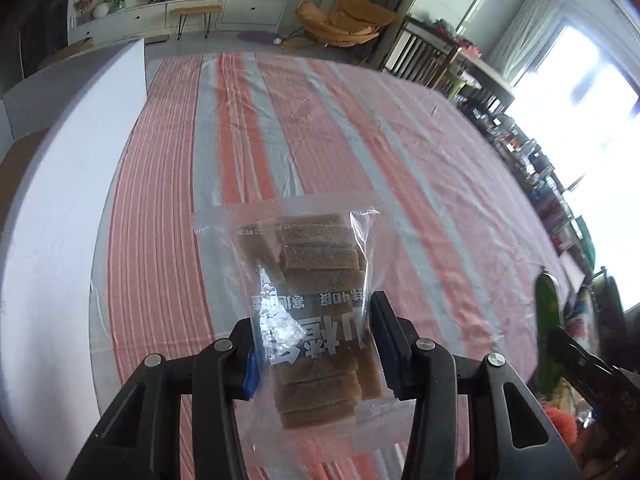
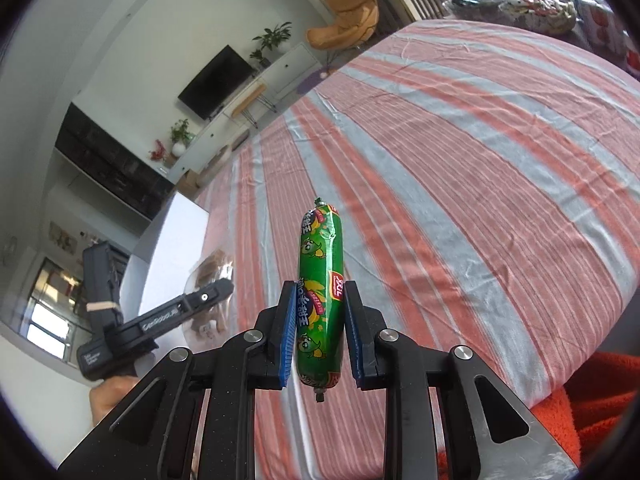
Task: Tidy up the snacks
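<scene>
My left gripper (image 1: pixel 316 344) is shut on a clear bag of brown snack bars (image 1: pixel 312 280) and holds it above the striped tablecloth (image 1: pixel 280 128). My right gripper (image 2: pixel 318 320) is shut on a green wrapped sausage (image 2: pixel 320 264) and holds it upright above the same cloth (image 2: pixel 460 160). In the left wrist view the sausage (image 1: pixel 546 320) and the right gripper show blurred at the right edge. In the right wrist view the left gripper (image 2: pixel 208 294) with the bag (image 2: pixel 212 268) shows at the left.
A white box (image 1: pixel 72 168) stands along the table's left edge; it also shows in the right wrist view (image 2: pixel 176 236). An orange cloth (image 2: pixel 592 400) lies below the table's near edge. A cluttered shelf (image 1: pixel 532 172) runs along the right, by the window.
</scene>
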`<state>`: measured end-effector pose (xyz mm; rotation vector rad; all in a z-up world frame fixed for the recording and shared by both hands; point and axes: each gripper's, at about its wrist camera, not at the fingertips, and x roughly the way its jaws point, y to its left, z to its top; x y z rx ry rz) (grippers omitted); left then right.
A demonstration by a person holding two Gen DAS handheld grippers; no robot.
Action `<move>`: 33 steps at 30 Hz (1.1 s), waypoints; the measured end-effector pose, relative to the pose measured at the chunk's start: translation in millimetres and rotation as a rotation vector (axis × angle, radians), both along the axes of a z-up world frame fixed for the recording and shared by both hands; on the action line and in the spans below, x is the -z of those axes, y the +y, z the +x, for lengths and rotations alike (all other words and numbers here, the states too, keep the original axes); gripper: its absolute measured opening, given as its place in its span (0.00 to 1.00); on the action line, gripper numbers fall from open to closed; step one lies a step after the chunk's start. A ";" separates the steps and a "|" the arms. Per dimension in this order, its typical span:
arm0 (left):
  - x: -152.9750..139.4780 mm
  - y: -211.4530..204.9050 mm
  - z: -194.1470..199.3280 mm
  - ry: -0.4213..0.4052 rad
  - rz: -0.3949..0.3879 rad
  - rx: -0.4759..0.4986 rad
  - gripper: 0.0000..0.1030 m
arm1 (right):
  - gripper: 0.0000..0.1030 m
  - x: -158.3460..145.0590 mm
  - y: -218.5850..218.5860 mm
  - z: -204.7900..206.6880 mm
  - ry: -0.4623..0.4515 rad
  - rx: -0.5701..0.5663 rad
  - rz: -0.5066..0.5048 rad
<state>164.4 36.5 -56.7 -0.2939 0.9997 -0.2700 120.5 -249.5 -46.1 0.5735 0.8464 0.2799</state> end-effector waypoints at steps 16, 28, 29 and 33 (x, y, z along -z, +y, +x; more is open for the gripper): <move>-98.4 248.6 -130.1 -0.194 0.187 -0.417 0.45 | 0.22 -83.3 284.1 4.6 -0.056 -0.614 0.048; -45.9 276.2 -158.2 -0.162 0.402 -0.576 0.93 | 0.47 -49.8 372.3 7.1 -0.065 -0.752 -0.021; -49.5 272.4 -159.6 -0.182 0.435 -0.587 1.00 | 0.50 -52.5 371.7 3.0 -0.084 -0.750 -0.047; -61.3 254.4 -167.9 -0.206 0.596 -0.649 1.00 | 0.63 -64.3 367.0 -16.7 -0.168 -0.741 -0.191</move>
